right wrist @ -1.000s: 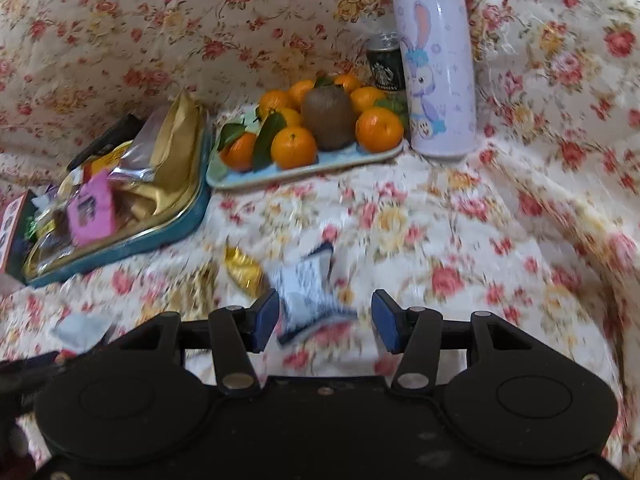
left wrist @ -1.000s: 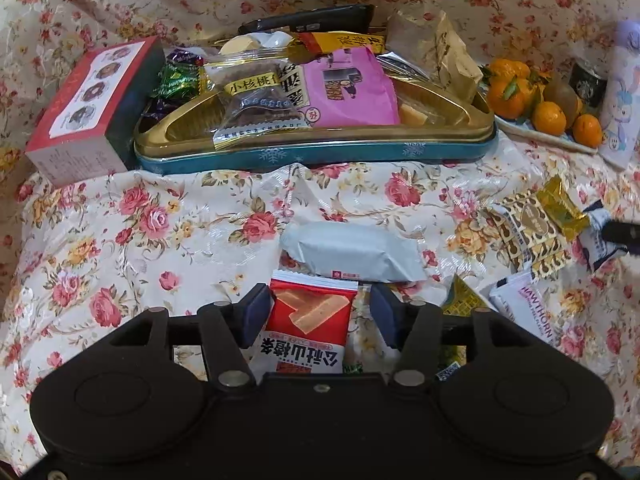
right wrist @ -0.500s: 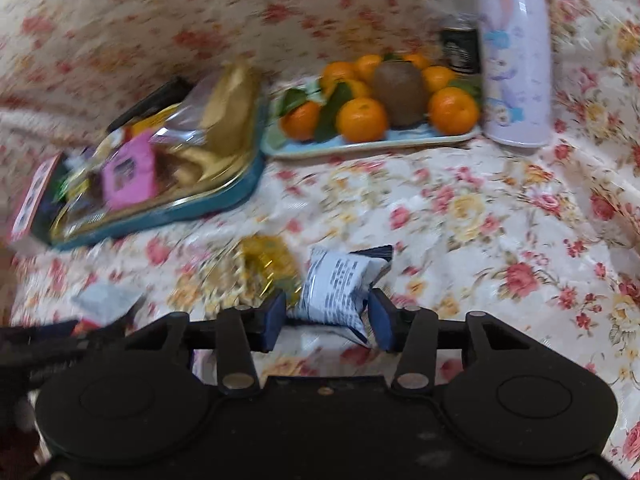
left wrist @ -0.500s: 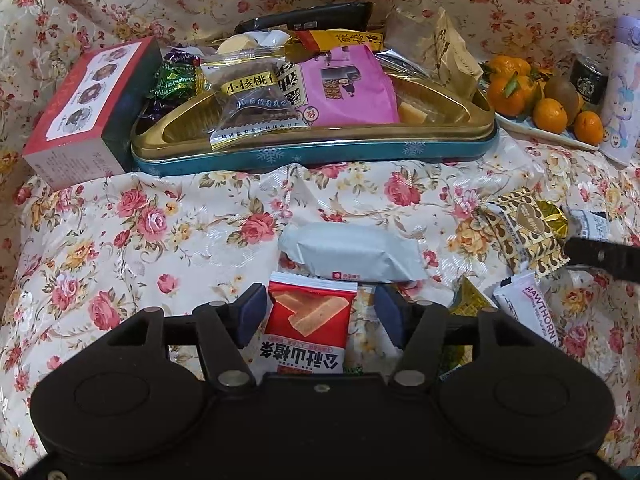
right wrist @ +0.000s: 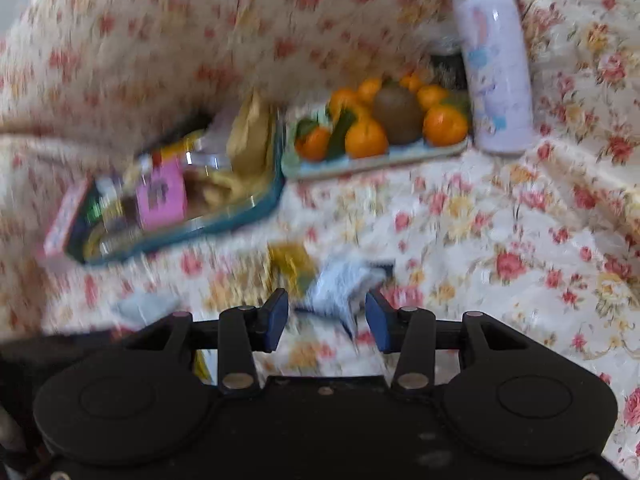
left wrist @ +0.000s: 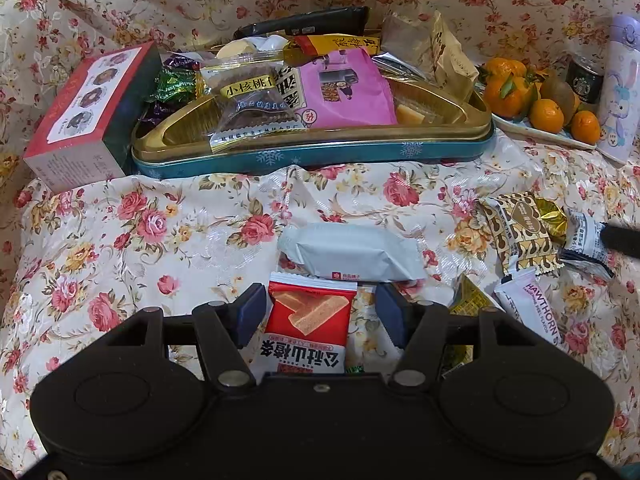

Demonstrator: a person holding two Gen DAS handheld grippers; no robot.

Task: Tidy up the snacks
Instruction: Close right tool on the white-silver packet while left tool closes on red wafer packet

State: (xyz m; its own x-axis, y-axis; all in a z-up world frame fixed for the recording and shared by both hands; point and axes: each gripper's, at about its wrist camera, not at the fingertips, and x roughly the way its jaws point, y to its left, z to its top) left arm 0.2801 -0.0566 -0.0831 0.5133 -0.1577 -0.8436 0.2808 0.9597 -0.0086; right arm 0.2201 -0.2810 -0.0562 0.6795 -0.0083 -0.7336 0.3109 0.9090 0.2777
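My left gripper (left wrist: 320, 314) has its jaws spread around the red wafer packet (left wrist: 306, 322), not touching it; a grey packet (left wrist: 350, 254) lies just beyond. My right gripper (right wrist: 326, 318) is blurred, jaws spread beside a white-blue packet (right wrist: 340, 288), contact unclear. The tin (left wrist: 312, 156) sits well behind.

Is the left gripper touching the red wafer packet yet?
Apart. The left wrist view shows the left gripper open, floral cloth visible between each pad and the red wafer packet.
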